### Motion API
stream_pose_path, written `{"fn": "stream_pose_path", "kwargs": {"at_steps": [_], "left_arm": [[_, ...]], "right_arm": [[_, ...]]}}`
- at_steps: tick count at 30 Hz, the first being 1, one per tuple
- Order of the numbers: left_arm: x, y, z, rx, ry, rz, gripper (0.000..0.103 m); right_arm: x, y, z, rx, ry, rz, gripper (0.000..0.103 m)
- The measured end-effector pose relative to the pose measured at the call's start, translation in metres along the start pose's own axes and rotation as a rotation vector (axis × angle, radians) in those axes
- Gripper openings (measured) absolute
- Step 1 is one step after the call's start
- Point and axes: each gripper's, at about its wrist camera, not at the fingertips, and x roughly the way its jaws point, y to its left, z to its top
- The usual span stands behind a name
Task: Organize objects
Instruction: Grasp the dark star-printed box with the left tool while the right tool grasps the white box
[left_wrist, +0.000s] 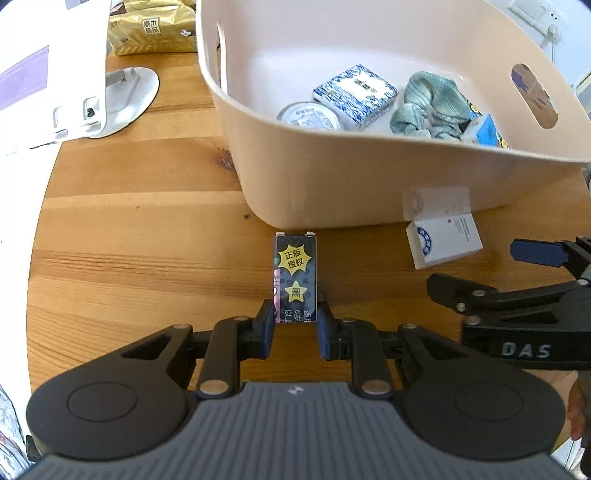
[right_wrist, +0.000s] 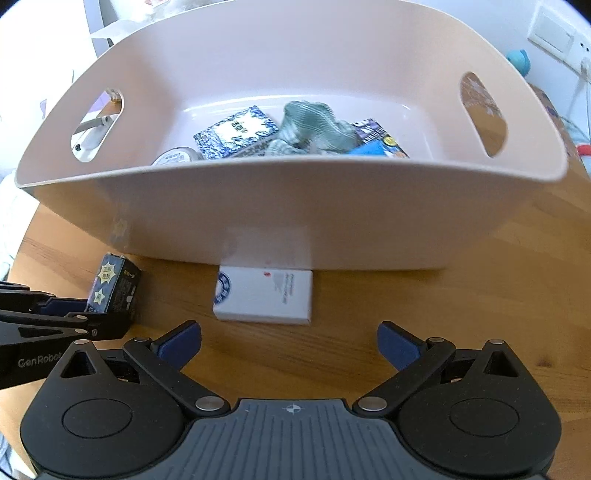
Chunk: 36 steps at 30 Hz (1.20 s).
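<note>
Pinkish-beige bin (right_wrist: 258, 206), blue-patterned box (right_wrist: 236, 133)

The wooden surface (left_wrist: 129, 229) fills the middle of the frame. A white wall switch (right_wrist: 552, 31) sits at the upper right. Light is bright.

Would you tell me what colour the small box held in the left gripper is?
The small box is mostly black with yellow starburst labels, clearest in the left wrist view.

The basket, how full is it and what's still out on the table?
Done: patterned box, green cloth and round tin lie in the basket. In hand: left gripper clamps the black box. Left: white box, ahead of the open right gripper.
</note>
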Motion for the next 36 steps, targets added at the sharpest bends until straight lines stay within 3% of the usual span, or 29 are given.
{"fn": "stream_pose_path", "kwargs": {"at_steps": [9, 13, 19, 22, 26, 36], "left_arm": [[0.002, -0.007, -0.001, 0.018, -0.008, -0.010, 0.025], [-0.004, -0.008, -0.006, 0.017, -0.020, -0.012, 0.025], [-0.011, -0.009, -0.012, 0.024, -0.032, -0.010, 0.025], [-0.011, -0.008, -0.015, 0.028, -0.032, -0.005, 0.025], [-0.004, -0.004, -0.011, 0.035, -0.036, 0.000, 0.025], [-0.011, -0.001, -0.011, 0.038, -0.056, -0.014, 0.025]], "right_arm": [[0.008, 0.010, 0.003, -0.030, -0.017, -0.025, 0.082], [0.002, 0.014, -0.001, -0.052, -0.034, -0.005, 0.054], [0.000, 0.008, -0.002, -0.018, -0.039, 0.017, 0.054], [0.000, 0.006, 0.000, 0.006, -0.037, 0.028, 0.067], [0.007, 0.016, 0.005, -0.013, -0.040, 0.017, 0.069], [0.002, 0.023, -0.001, -0.034, -0.038, 0.022, 0.041]]}}
